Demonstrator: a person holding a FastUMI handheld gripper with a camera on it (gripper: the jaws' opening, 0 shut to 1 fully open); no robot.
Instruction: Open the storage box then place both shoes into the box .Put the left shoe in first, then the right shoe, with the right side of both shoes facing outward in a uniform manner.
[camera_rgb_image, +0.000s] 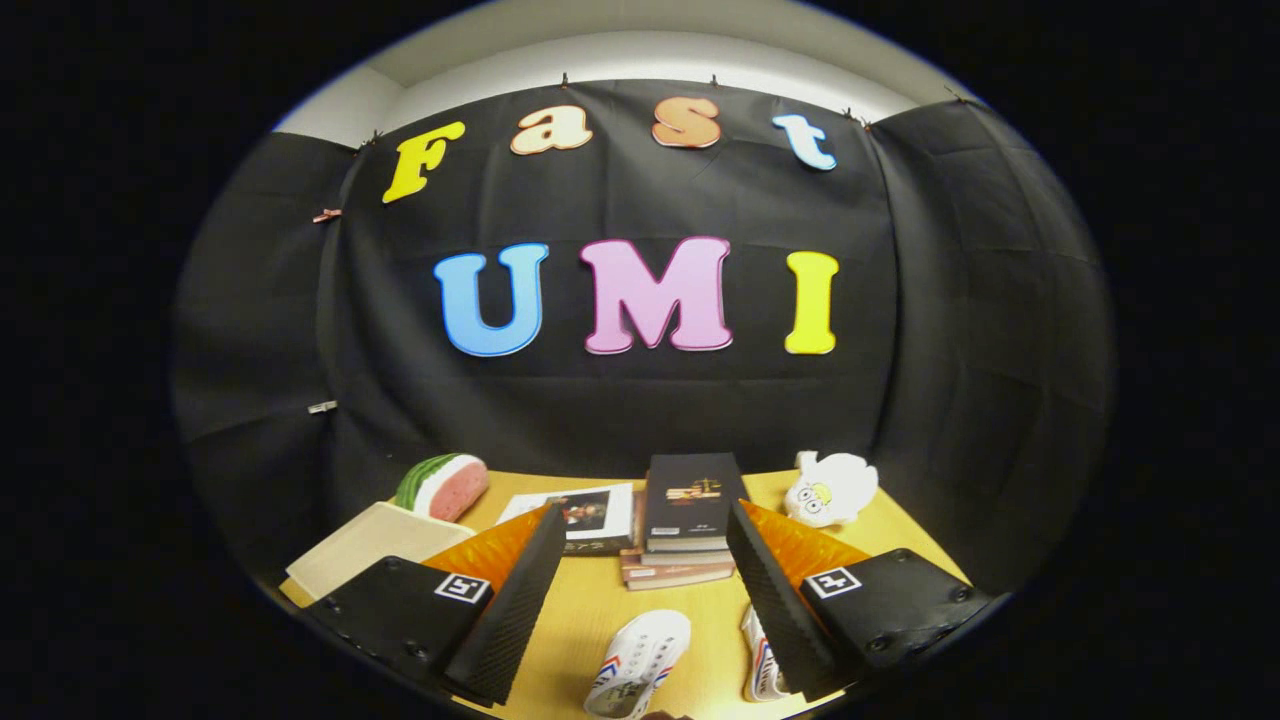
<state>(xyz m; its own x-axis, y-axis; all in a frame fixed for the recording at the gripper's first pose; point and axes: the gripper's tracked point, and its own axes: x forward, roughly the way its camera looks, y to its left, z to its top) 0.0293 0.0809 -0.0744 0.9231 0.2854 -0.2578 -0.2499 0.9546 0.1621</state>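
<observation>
The gripper (640, 575) is hovering with fingers wide and empty above two shoes (640, 663) lying near the desk's (600, 610) front edge; they look light and soft, so the stiffer heel collar seems safest.

- The gripper (640, 590) hangs over the table (590, 620), its fingers spread wide with nothing between them but tabletop.
- One shoe (640, 662) lies between the fingers, near their base.
- A second shoe (762, 660) lies just right of it, partly hidden behind the right finger.
- A stack of books (690, 515) sits beyond the fingertips.
- A flat book (585, 515) lies just left of the stack.
- A watermelon slice (445, 485) sits farther left, behind a box lid (365, 555).
- A plush toy (830, 487) sits right of the stack.
</observation>
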